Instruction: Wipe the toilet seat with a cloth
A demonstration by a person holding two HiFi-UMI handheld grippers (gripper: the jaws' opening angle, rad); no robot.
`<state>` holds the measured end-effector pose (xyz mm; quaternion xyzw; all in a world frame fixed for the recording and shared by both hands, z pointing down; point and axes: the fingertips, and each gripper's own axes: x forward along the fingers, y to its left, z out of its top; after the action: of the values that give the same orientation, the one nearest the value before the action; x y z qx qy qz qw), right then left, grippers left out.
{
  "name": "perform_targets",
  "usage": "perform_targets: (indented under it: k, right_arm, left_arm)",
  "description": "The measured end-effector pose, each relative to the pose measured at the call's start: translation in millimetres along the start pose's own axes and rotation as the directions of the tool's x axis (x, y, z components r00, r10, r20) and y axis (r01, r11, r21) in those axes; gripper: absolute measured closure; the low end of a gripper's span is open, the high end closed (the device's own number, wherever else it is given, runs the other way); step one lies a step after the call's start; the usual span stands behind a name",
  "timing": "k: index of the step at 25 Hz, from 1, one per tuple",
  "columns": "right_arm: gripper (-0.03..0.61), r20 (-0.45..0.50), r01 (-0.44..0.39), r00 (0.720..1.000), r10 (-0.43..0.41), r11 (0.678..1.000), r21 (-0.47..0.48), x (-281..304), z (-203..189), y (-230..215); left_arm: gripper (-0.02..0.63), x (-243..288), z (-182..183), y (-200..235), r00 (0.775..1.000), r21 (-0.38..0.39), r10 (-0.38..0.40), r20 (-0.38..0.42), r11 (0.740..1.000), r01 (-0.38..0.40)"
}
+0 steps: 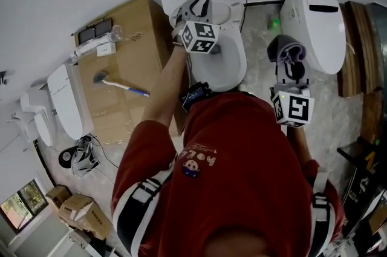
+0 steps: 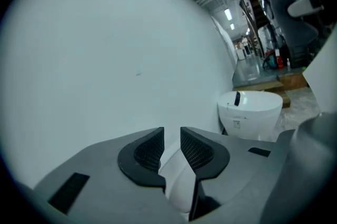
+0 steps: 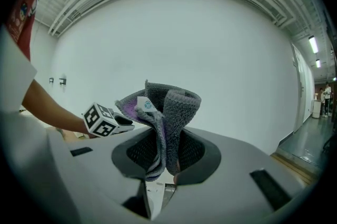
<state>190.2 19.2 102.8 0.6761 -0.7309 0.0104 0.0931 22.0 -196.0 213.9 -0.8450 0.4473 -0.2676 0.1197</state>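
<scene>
Your right gripper [image 3: 164, 152] clamps the cloth [image 3: 166, 107] between both pads. The cloth is grey knit with a purple inner face and a small white tag, and it stands bunched and folded above the jaws.

The seat [image 1: 233, 65] is white and oval. It lies under your left gripper [image 1: 192, 8] and well to the left of the cloth. A white curved edge [image 2: 176, 186] shows in the gap between that gripper's parted jaws, unpinched.
</scene>
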Motion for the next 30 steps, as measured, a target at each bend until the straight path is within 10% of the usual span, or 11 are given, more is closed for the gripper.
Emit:
perform_targets:
  k: [6,12,30]
  right_arm:
    - [0.497,-0.014,0.061,0.998,-0.061,0.998,-0.013,-17,-1,-8]
    - [0.497,-0.026,0.134,0.991,-0.135,0.991,-0.023,-30,-1,-28]
    - [0.495,-0.052,0.056,0.997,-0.058,0.998,-0.028,-34,-11,-16]
  left_arm:
    - [0.494,56,-43,-13,0.975,0.34,-0.026,-0.221,0.935,0.102]
    - [0.471,82,-79,-9,0.941,0.466,0.029,-0.337,0.874,0.141]
    - [0.558,51,-65,-28,0.957,0.511,0.06,-0.283,0.854,0.097]
